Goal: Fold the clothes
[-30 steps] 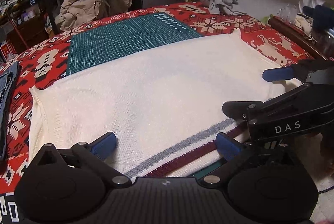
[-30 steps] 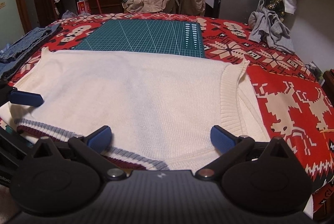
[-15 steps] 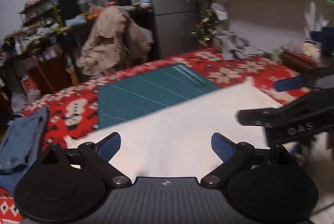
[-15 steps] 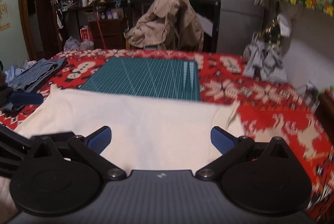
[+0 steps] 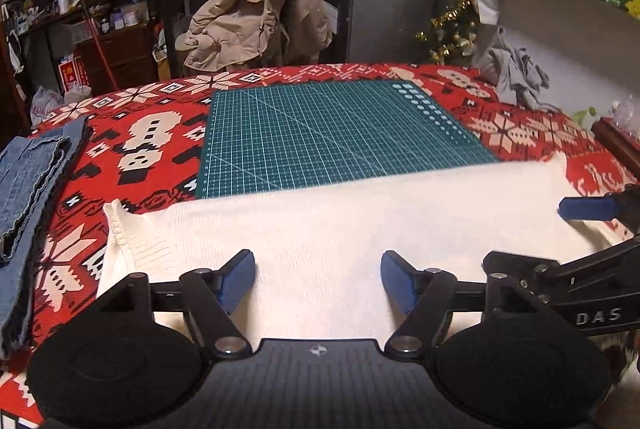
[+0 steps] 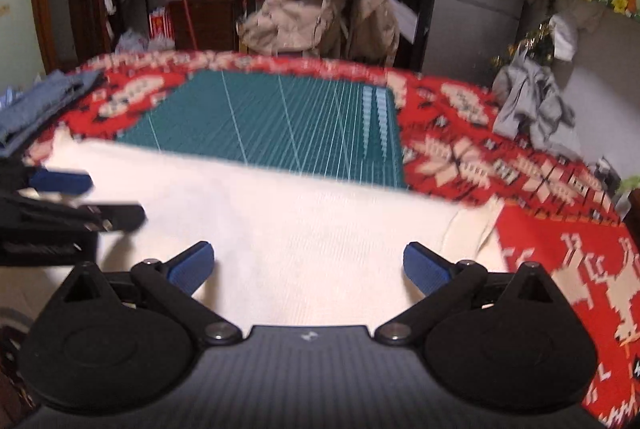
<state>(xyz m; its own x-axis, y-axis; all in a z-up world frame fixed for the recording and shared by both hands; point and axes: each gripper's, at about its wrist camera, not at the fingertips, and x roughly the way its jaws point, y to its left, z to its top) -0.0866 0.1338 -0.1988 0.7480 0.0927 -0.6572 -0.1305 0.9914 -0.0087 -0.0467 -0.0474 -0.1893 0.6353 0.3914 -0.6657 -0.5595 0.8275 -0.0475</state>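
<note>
A cream knit sweater [image 5: 360, 221] lies flat across the near part of the table, with a ribbed edge at its left end [image 5: 120, 229]. In the right wrist view the sweater [image 6: 304, 221] shows a ribbed corner at the right [image 6: 476, 225]. My left gripper [image 5: 319, 279] hovers over the sweater's near part, open, with only flat knit showing between its blue pads. My right gripper [image 6: 309, 267] is also open over the sweater. Each gripper shows in the other's view: the right gripper [image 5: 532, 235] at the right edge, the left gripper [image 6: 112, 199] at the left edge, blurred.
A green cutting mat [image 5: 340, 137] lies beyond the sweater on a red patterned tablecloth [image 5: 152, 133]. Folded jeans [image 5: 28, 181] sit at the left edge, a grey garment [image 5: 516, 77] at the far right. A beige jacket [image 5: 256, 9] hangs behind the table.
Both views have tilted up, so the striped hem near the fingers is out of sight. The left gripper's pads stand closer together than a second ago. The right view is blurred by motion.
</note>
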